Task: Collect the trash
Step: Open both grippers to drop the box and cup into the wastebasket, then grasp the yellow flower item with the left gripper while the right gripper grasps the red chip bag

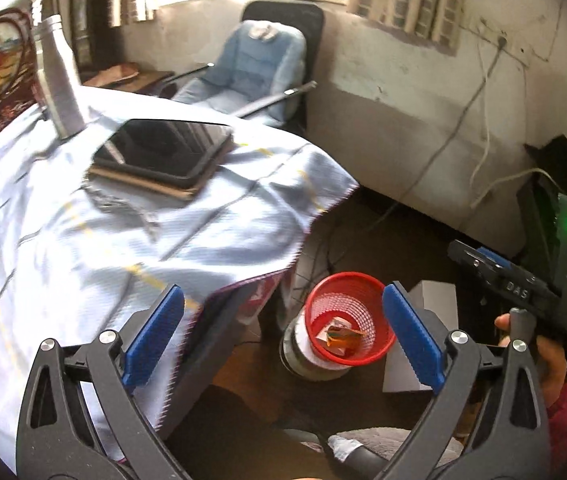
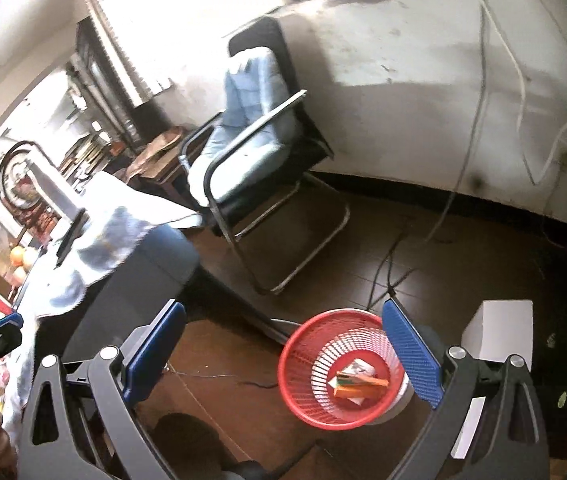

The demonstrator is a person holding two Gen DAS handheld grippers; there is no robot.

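A red mesh trash basket (image 1: 379, 350) stands on a grey drum on the floor beside the table; it also shows in the right wrist view (image 2: 295, 384). Orange and white wrappers (image 1: 341, 336) lie in it, also seen from the right wrist (image 2: 357, 386). My left gripper (image 1: 283, 336) is open and empty, above the table's corner and the basket. My right gripper (image 2: 283, 352) is open and empty, above the floor with the basket by its right finger. The right gripper also shows in the left wrist view (image 1: 483, 258).
A table with a light blue cloth (image 1: 83, 240) carries a tablet (image 1: 167, 152) and a steel bottle (image 1: 59, 80). A chair with a blue cushion (image 2: 251, 132) stands by the wall. A white box (image 2: 499, 332) sits near the basket. Cables (image 2: 399, 268) lie on the floor.
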